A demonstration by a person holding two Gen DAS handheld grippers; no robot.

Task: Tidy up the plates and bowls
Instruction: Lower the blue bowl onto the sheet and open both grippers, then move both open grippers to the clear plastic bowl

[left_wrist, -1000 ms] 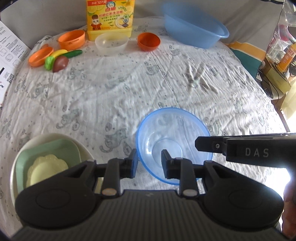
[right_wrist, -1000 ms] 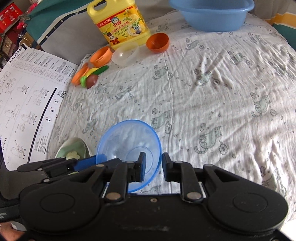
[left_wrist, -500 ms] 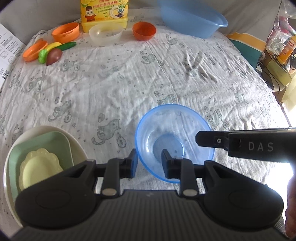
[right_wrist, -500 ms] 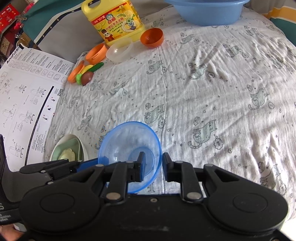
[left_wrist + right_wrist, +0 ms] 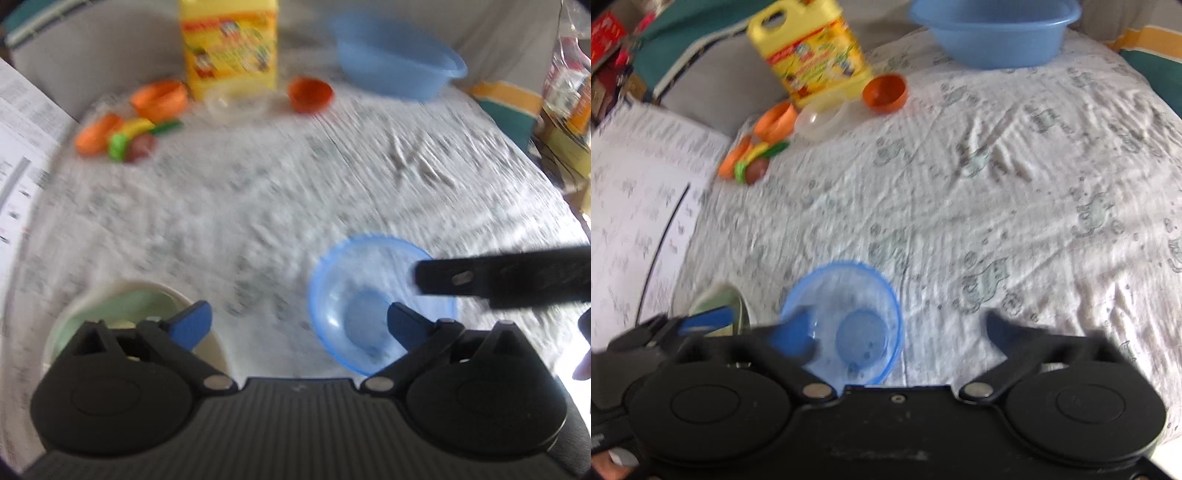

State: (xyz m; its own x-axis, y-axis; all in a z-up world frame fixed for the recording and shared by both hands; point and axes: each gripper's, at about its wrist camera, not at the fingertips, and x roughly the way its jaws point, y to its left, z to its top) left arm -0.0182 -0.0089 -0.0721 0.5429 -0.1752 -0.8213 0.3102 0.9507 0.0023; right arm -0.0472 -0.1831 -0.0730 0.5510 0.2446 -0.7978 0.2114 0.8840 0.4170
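Nothing can be read with certainty. The tall yellow plastic detergent jug (image 5: 809,55) at the upper left of the right wrist view, upper middle of the left wrist view (image 5: 231,44), carries a red-bordered label with coloured pictures, but blur leaves its characters illegible. The large white printed paper sheet (image 5: 639,214) along the left edge of both views shows rows of small diagrams, fine print and a curved black line; none of its words can be made out.

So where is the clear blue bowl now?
The clear blue bowl sits upright on the tablecloth, low and right in the left wrist view, beside the stacked plates.
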